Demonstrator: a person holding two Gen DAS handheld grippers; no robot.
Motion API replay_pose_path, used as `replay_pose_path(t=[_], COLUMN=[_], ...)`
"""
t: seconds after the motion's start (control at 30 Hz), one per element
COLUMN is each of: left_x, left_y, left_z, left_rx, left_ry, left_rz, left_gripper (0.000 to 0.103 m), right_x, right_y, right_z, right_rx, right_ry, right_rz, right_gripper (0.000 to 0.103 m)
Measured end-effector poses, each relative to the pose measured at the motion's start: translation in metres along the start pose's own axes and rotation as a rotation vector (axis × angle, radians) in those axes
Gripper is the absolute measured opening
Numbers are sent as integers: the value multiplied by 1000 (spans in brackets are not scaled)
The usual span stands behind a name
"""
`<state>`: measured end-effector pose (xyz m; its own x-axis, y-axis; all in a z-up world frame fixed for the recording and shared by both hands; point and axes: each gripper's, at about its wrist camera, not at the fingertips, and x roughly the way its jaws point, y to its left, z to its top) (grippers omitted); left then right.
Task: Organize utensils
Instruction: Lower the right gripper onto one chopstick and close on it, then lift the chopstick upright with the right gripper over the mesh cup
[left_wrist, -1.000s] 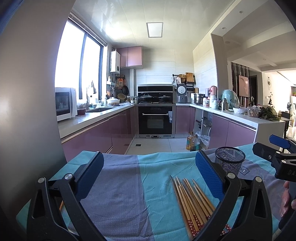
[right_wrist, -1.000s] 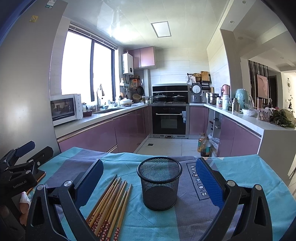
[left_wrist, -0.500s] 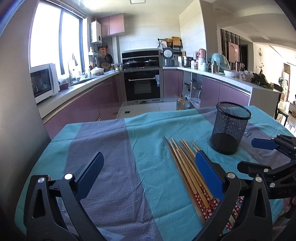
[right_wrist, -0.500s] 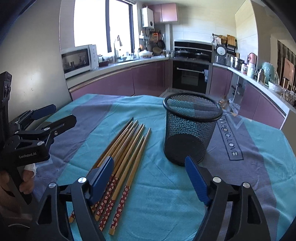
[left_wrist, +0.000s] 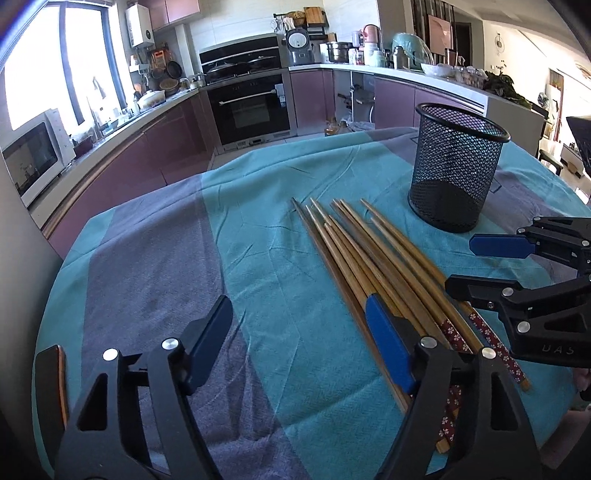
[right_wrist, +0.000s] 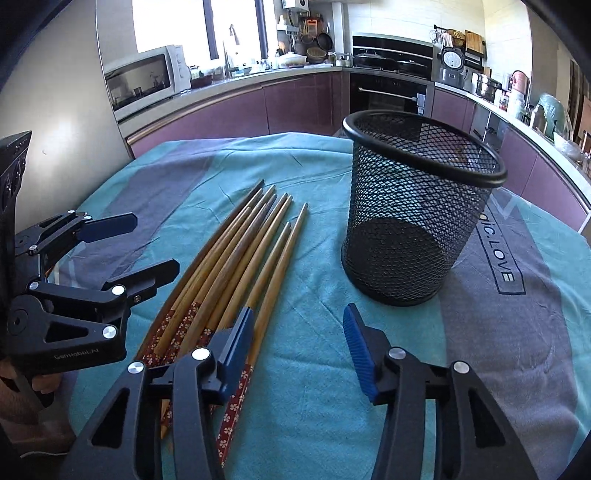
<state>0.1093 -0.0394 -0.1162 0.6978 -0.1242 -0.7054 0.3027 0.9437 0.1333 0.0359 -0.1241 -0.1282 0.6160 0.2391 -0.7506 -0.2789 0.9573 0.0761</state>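
Purple cabinets (left_wrist: 122, 177) line the kitchen (sunlit by a window (left_wrist: 40, 59)) around a black oven (left_wrist: 251, 107).

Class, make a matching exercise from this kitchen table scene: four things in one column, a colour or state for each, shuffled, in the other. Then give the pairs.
1. mesh cup
2. chopsticks
3. tablecloth
4. microwave

A. white, on the counter
B. teal and grey
C. black, upright, empty
D. lying flat in a bundle

Pairs: 1-C, 2-D, 3-B, 4-A
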Motion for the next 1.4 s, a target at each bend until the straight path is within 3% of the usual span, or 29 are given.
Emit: replay_pose_path(t=[0.2,0.57,0.77,0.97,1.2,1.4], left_x=[20,42,53,51,40,9], left_y=[0,9,7,2,5,16], left_z=[4,18,31,33,25,29], left_rx=[17,-36,-46,-78,-105,-132], left_ry=[50,120,130,123,119,70], left_rz=[-26,-90,-117,-154,-169,-214], left_gripper=[70,61,37,12,9,8], right_x=[6,18,21,16,-6,-39], right_y=[-3,-2,-6,-12,-15,-21], right_z=[2,13,16,13,12,17], right_rx=[-16,-16,12,50,55,54], right_ry=[25,32,39,24,-24,-113], right_rz=[-13,-16,22,59,116,163], right_gripper=[36,34,11,6,6,6])
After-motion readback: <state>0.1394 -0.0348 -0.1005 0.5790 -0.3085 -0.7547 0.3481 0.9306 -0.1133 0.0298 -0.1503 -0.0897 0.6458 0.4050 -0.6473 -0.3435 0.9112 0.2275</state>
